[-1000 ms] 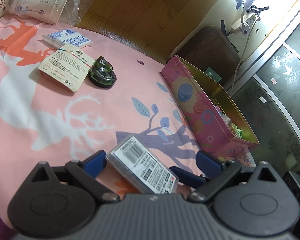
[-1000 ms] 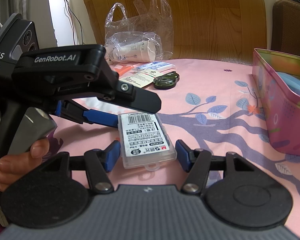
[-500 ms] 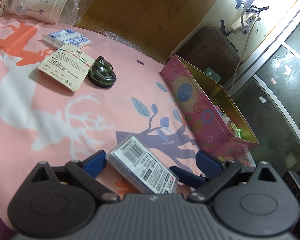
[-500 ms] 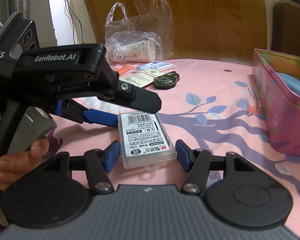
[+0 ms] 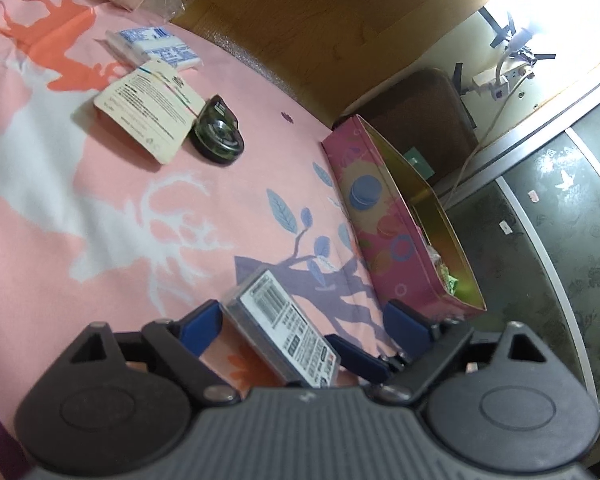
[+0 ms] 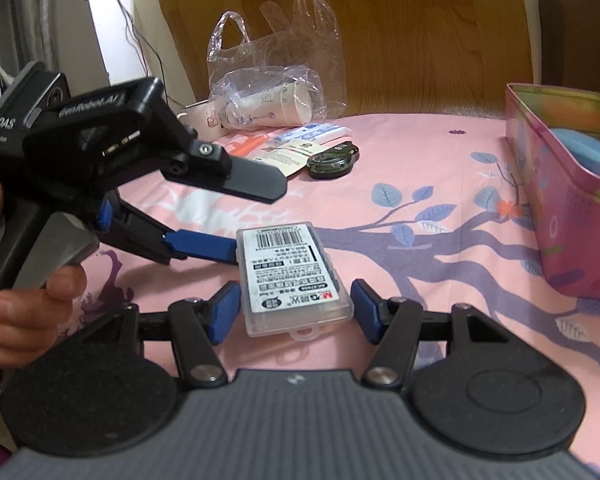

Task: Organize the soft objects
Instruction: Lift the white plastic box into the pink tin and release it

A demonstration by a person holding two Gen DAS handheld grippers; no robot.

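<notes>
A clear plastic case (image 6: 296,276) with a barcode label lies flat on the pink printed cloth (image 6: 420,168). My right gripper (image 6: 295,288) straddles its near end, with both blue pads flush against its sides. My left gripper (image 6: 256,220), held in a hand, comes in from the left. Its jaws are closing with the case (image 5: 280,332) between them. One blue finger (image 5: 202,322) is close beside the case and the other (image 5: 406,320) is well clear. An open pink tin (image 5: 380,216) stands to the right.
At the far side of the cloth lie a tissue packet (image 5: 152,42), a printed card (image 5: 148,116) and a dark green round object (image 5: 218,136). A plastic bag of paper cups (image 6: 268,96) sits by the wooden headboard. The tin (image 6: 560,220) holds a blue item (image 6: 584,148).
My left gripper has rolled a little and its fingers have drawn closer together around the case. The right gripper and the case have stayed where they were.
</notes>
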